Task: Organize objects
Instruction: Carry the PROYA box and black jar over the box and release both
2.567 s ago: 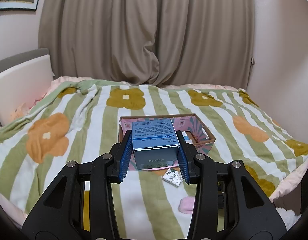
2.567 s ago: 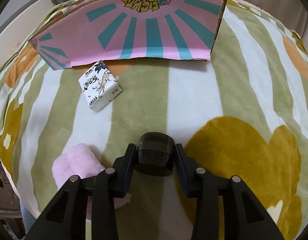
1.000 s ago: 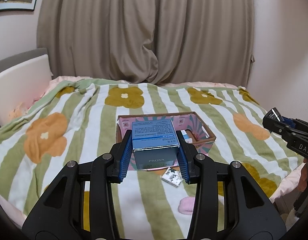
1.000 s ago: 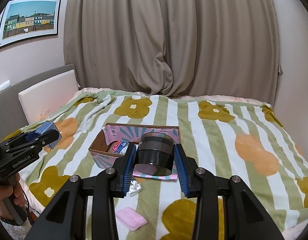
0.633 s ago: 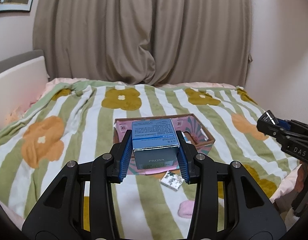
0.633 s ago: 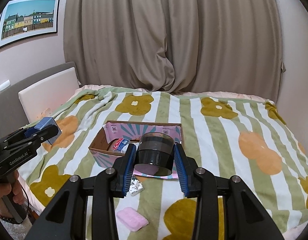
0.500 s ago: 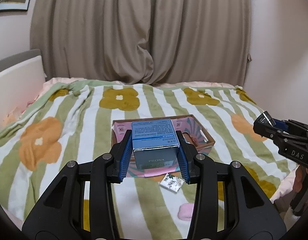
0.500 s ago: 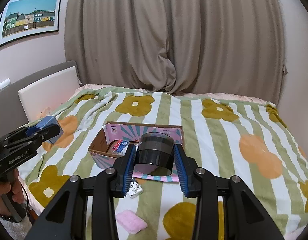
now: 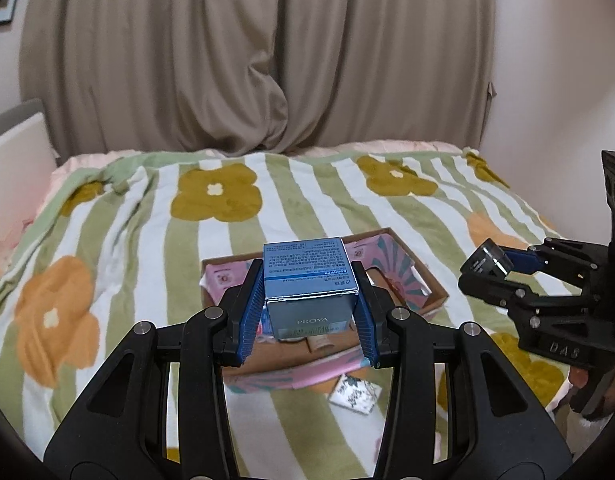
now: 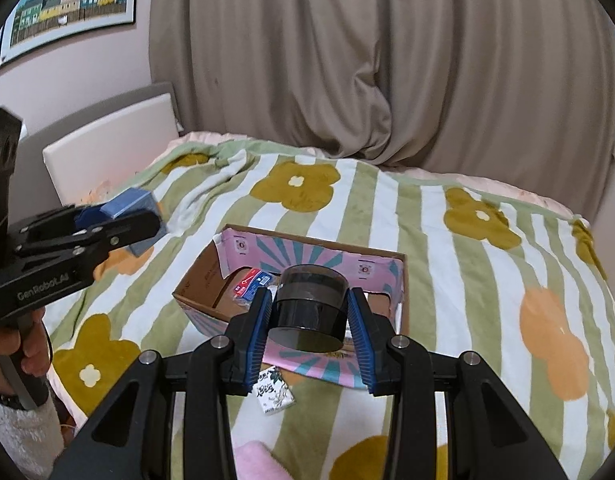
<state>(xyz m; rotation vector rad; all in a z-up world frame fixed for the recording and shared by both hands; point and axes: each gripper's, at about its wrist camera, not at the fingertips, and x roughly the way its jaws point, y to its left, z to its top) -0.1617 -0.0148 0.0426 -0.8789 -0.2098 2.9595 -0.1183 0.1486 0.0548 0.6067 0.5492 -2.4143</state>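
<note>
- Bed (image 9: 119, 216), striped flower blanket: open cardboard box (image 10: 399, 280) mid-bed, toward the near edge.
- Left hand-held gripper (image 9: 310, 312) clamps blue PROYA carton (image 9: 309, 280), raised above the box.
- Right hand-held gripper (image 10: 309, 320) clamps dark jar (image 10: 310, 302), also raised above the box.
- Small white packet (image 10: 273, 395) on blanket beside box's near side.

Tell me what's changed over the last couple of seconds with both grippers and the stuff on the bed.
The right gripper, already shut on the dark jar, lifted it off the blanket and now holds it in the air toward the cardboard box. The left gripper kept its hold on the blue Proya box and drew slightly nearer the cardboard box. The small white packet and pink item stayed put.
</note>
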